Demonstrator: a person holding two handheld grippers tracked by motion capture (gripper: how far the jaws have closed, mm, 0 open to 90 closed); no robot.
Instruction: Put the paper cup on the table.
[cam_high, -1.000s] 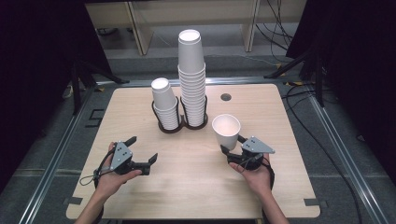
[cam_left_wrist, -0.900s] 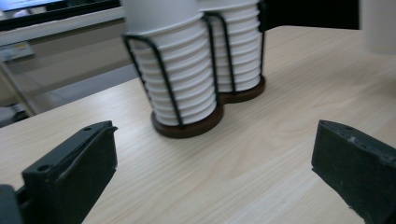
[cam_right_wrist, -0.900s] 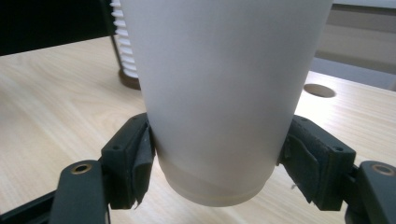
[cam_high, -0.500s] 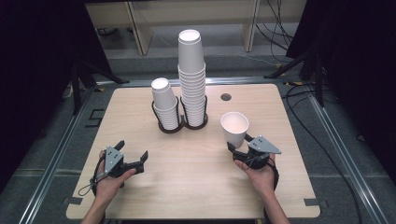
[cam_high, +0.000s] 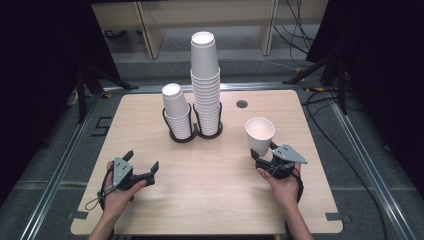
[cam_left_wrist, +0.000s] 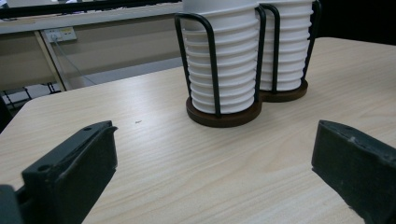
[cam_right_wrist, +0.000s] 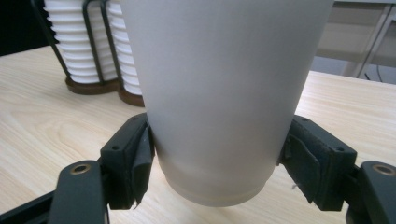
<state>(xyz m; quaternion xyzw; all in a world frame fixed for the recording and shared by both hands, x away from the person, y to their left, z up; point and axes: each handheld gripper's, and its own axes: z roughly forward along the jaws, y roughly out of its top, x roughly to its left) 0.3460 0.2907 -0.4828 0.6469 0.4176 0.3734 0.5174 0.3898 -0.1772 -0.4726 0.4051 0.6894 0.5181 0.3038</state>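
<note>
A white paper cup (cam_high: 260, 134) stands upright between the jaws of my right gripper (cam_high: 262, 158) at the table's right side. In the right gripper view both pads press on the cup (cam_right_wrist: 219, 93) near its base, and my right gripper (cam_right_wrist: 215, 161) carries it just above the wood. My left gripper (cam_high: 142, 161) rests low at the front left, open, with bare tabletop between its jaws (cam_left_wrist: 215, 154). Behind, a black wire holder (cam_high: 192, 134) carries a short cup stack (cam_high: 175, 112) and a tall cup stack (cam_high: 206, 85).
The wooden table (cam_high: 210, 195) has a small round hole (cam_high: 242, 104) near its back edge. Metal rails run along the floor on both sides. Shelving and cables lie beyond the far edge. The holder stands ahead of my left gripper (cam_left_wrist: 224, 114).
My right gripper and the cup have shifted a little to the right. The left hand has hardly moved.
</note>
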